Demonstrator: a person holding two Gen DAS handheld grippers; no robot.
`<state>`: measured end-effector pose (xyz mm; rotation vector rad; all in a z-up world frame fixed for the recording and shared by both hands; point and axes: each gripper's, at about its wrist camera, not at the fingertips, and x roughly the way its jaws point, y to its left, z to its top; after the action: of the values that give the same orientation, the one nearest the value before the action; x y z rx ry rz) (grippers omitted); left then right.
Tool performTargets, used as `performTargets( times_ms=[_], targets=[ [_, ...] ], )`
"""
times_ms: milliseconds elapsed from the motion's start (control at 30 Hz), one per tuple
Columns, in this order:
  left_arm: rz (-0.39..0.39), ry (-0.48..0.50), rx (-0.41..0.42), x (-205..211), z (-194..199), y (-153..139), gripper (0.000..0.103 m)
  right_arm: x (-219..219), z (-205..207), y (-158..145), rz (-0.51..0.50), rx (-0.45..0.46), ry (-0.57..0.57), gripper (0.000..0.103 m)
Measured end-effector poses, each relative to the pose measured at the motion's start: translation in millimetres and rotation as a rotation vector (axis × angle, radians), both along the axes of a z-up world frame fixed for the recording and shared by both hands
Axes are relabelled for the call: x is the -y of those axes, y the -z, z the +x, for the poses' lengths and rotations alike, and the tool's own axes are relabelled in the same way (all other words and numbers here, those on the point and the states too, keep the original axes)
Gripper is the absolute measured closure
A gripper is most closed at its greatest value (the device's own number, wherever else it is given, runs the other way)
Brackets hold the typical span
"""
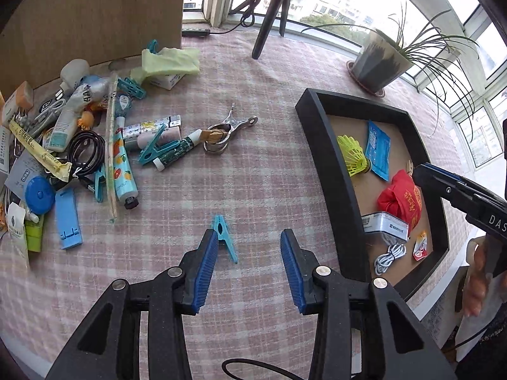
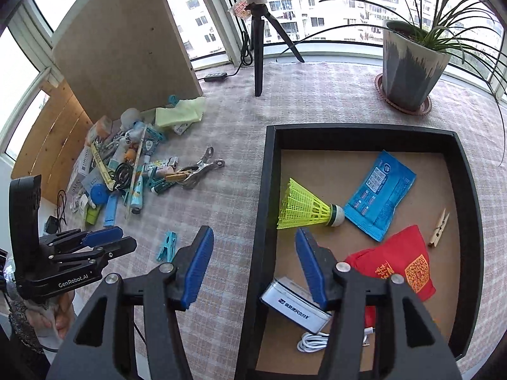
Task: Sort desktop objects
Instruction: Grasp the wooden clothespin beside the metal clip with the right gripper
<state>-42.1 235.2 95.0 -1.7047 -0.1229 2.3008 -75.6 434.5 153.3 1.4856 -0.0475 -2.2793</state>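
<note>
A teal clothes peg (image 1: pixel 224 236) lies alone on the pink checked cloth, just ahead of my open, empty left gripper (image 1: pixel 249 243); it also shows in the right wrist view (image 2: pixel 167 245). A heap of small items (image 1: pixel 79 145) lies at the left, with a metal clamp (image 1: pixel 228 128) at its right edge. A black tray (image 2: pixel 259 221) at the right holds a yellow shuttlecock (image 2: pixel 304 207), a blue packet (image 2: pixel 378 194), a red pouch (image 2: pixel 399 266), a wooden peg (image 2: pixel 439 223), a silver tin (image 2: pixel 294 305) and a white cable (image 2: pixel 312 342). My right gripper (image 2: pixel 255 237) is open and empty over the tray's left wall.
A potted plant (image 2: pixel 408 63) stands at the back right. A tripod (image 2: pixel 258 50) stands at the back middle. A brown board (image 2: pixel 126 44) leans behind the heap. A power strip (image 2: pixel 215 77) lies near the window.
</note>
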Motion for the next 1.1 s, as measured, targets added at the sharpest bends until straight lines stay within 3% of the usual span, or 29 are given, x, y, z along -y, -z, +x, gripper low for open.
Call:
performTargets(
  times_ms=[233,333,400,700,867,933,967,1100],
  targets=[
    [-0.035,-0.181,0.070,92.2,-21.1,34.1,0.065,71.9,-27.9,10.9,-0.021,0.086,-0.096,0.059],
    [-0.050,-0.244,0.099,119.6,-27.1,51.4,0.065,94.1,-47.1,20.7,-0.051,0.156,-0.106,0.060],
    [-0.060,-0.265,0.115,131.7,-30.1,61.2,0.065,114.3,-54.7,26.2,-0.037,0.156,-0.173,0.061],
    [-0.062,-0.349,0.144,159.5,-31.8,82.0,0.064,183.6,-52.0,61.5,0.221,0.075,-0.375,0.060],
    [-0.063,-0.360,0.144,160.7,-32.3,82.5,0.063,203.5,-58.3,80.5,0.339,0.040,-0.402,0.061],
    [-0.061,-0.362,0.143,160.5,-31.0,82.8,0.063,201.2,-65.4,80.8,0.335,0.038,-0.378,0.067],
    [-0.061,-0.362,0.144,160.4,-30.3,83.0,0.063,198.5,-68.8,80.5,0.324,0.051,-0.367,0.080],
    [-0.059,-0.363,0.144,160.5,-27.1,83.5,0.063,181.9,-78.9,72.0,0.259,0.081,-0.311,0.084]
  ],
)
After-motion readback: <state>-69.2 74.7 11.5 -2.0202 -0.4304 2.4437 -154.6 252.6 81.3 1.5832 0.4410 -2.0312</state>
